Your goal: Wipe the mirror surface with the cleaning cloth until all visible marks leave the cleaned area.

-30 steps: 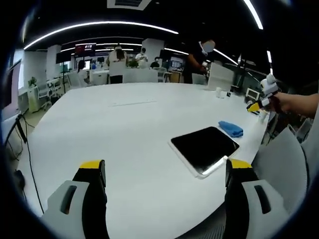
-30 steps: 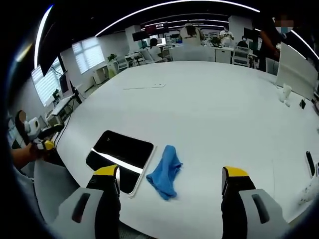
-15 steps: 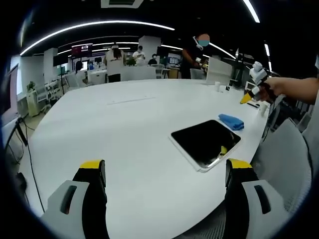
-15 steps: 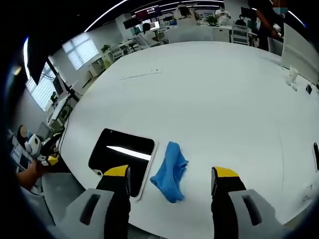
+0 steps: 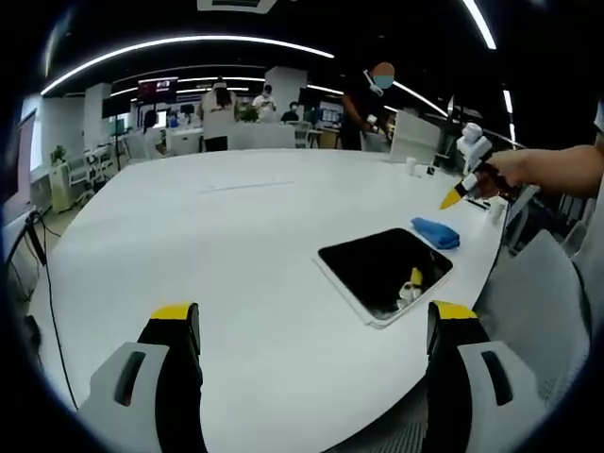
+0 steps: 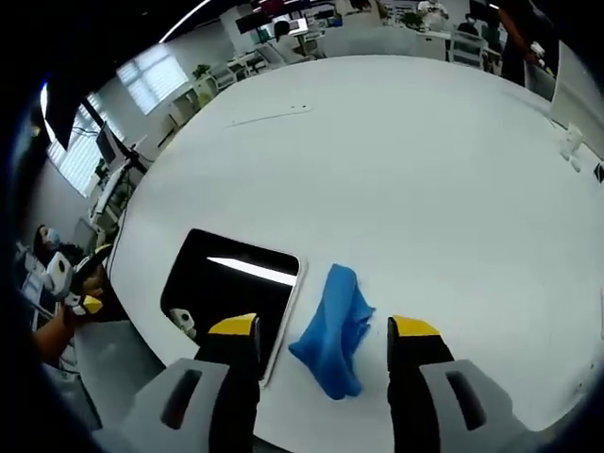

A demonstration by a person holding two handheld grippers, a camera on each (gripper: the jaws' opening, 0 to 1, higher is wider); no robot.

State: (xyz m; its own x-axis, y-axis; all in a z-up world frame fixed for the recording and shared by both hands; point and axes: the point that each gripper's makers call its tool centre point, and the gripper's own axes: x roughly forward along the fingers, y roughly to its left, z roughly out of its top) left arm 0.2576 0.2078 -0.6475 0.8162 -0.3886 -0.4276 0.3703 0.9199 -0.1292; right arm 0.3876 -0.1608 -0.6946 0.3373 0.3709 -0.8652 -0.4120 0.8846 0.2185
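Mirror (image 6: 234,288), a dark rectangular glass slab with a pale rim, lies flat near the close edge of the big white oval table (image 6: 425,179); in the left gripper view it sits right of centre (image 5: 385,272). Just right of it in the right gripper view lies the crumpled blue cleaning cloth (image 6: 335,328), its nearer end close to or touching the mirror's rim; I cannot tell which. The right gripper (image 6: 322,330) hangs above the cloth with its yellow-tipped jaws spread and nothing between them. The left gripper (image 5: 316,321) hovers over bare table, well apart from the mirror, jaws likewise spread and empty.

The step in hand looks to be picking up the cloth. It should go best if the right jaws straddle the thick middle fold and gather several layers, so that a broad pad faces the glass afterwards.

Any marks on the mirror are hard to make out, because ceiling lights and a gripper reflect in it. The table's near edge is cut off behind the jaws.
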